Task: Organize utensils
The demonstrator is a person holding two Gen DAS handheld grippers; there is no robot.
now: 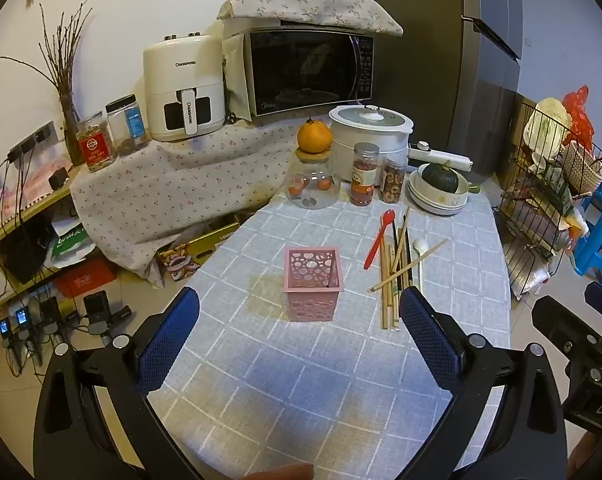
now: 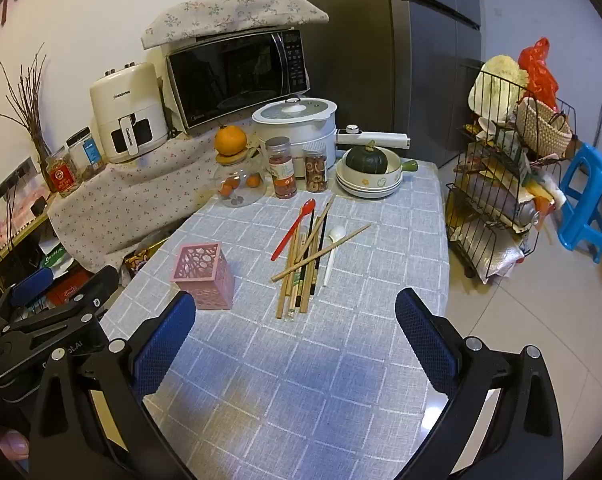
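Two open tongs point(image 1: 299, 312), one pink holder point(image 1: 314, 282), two spoons point(image 1: 377, 240)

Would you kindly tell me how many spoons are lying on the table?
2: a red plastic spoon at the left edge of the chopstick pile, and a white plastic spoon at its right edge. The pile might hide more.

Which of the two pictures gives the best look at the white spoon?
The right wrist view: the white spoon lies fully visible beside the chopsticks. In the left wrist view, the spoon is partly hidden behind a gripper finger.

Home kitchen, microwave point(image 1: 307, 70), air fryer point(image 1: 185, 88), fridge point(image 2: 433, 52)
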